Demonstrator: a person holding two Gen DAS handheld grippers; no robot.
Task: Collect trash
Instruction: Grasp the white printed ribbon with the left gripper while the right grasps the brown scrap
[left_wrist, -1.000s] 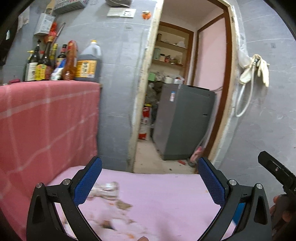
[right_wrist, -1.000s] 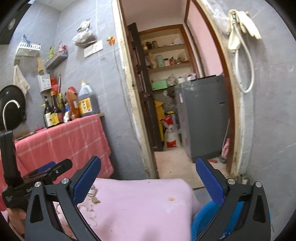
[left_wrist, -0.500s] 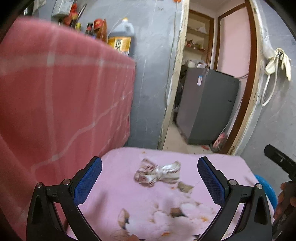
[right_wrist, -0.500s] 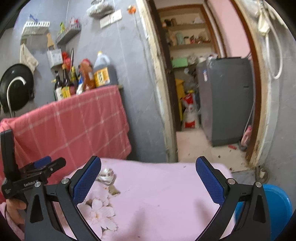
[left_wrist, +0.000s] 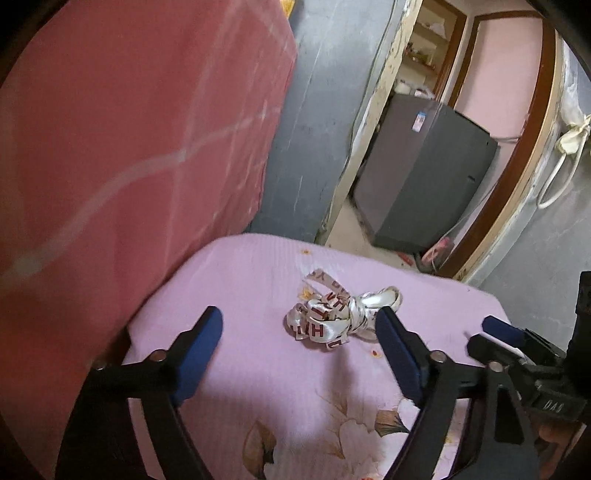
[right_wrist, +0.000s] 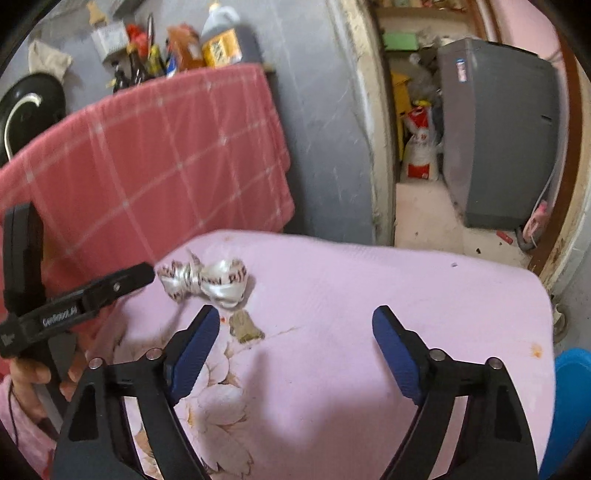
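Observation:
A crumpled white ribbon with red lettering (left_wrist: 332, 317) lies on a pink floral cloth (left_wrist: 258, 273). My left gripper (left_wrist: 299, 326) hovers just short of it. The jaws are closing, the ribbon sits ahead of the tips near the right pad, and neither pad touches it. In the right wrist view the same ribbon (right_wrist: 207, 282) lies ahead and to the left of my right gripper (right_wrist: 295, 319). Its jaws are closing too, with only bare cloth between them. A black finger (right_wrist: 122, 282) of the left gripper reaches the ribbon from the left, held by a hand (right_wrist: 33, 373).
A red checked cloth (right_wrist: 155, 158) hangs right behind the pink surface, with bottles (right_wrist: 218, 40) on top. A blue bin (right_wrist: 570, 406) stands past the right edge. Beyond is a doorway with a grey appliance (right_wrist: 495, 133). The right gripper's body (left_wrist: 517, 350) shows close on the right.
Both grippers dropped and tipped down toward the pink cloth, which fills more of each view. Both pairs of jaws have narrowed. The ribbon now lies right at the left gripper's tips.

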